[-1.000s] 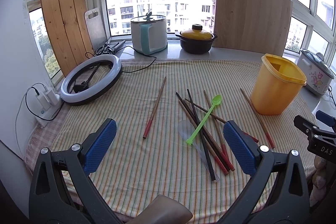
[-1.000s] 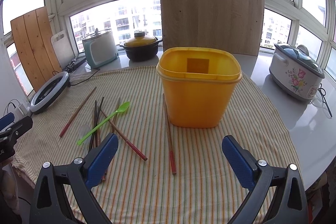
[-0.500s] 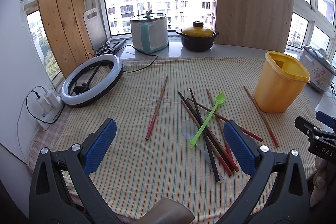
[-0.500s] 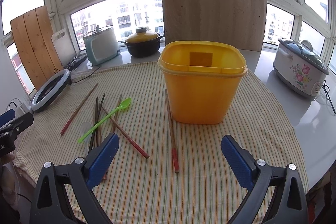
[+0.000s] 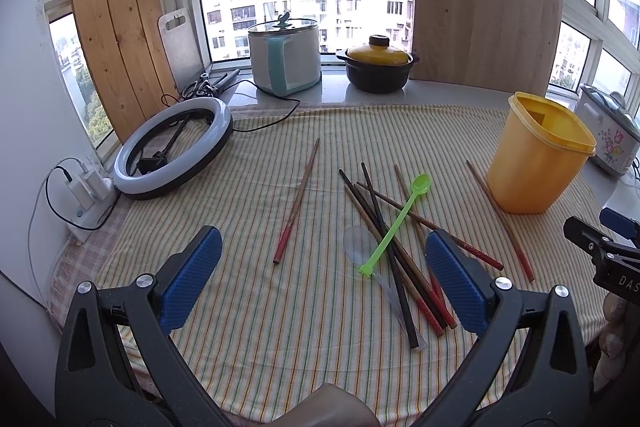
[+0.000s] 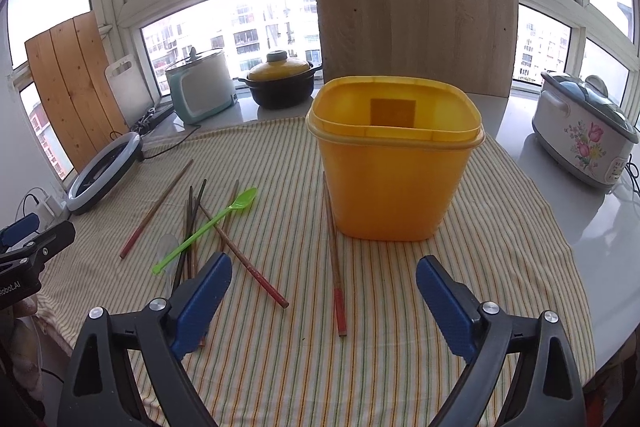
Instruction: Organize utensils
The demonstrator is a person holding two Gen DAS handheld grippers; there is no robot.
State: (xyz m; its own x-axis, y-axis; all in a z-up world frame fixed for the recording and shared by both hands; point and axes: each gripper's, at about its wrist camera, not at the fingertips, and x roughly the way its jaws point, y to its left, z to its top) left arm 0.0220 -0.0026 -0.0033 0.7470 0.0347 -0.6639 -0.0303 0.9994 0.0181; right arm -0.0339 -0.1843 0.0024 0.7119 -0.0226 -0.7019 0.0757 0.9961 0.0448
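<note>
Utensils lying loose beside a yellow bin (image 6: 394, 179).
The right tool (image 6: 323, 301), nothing between its closing jaws, is hovering nearest a red-tipped chopstick (image 6: 334, 255) pointing toward twelve o'clock.

Chopsticks (image 5: 394, 247) and spoon (image 5: 396, 223) lie on the cloth (image 5: 248, 307), left of the container (image 5: 536, 163).

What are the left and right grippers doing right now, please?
Left gripper: open, holding nothing, above the striped cloth.
Right gripper: jaws wide but closing, nothing between them.
</note>
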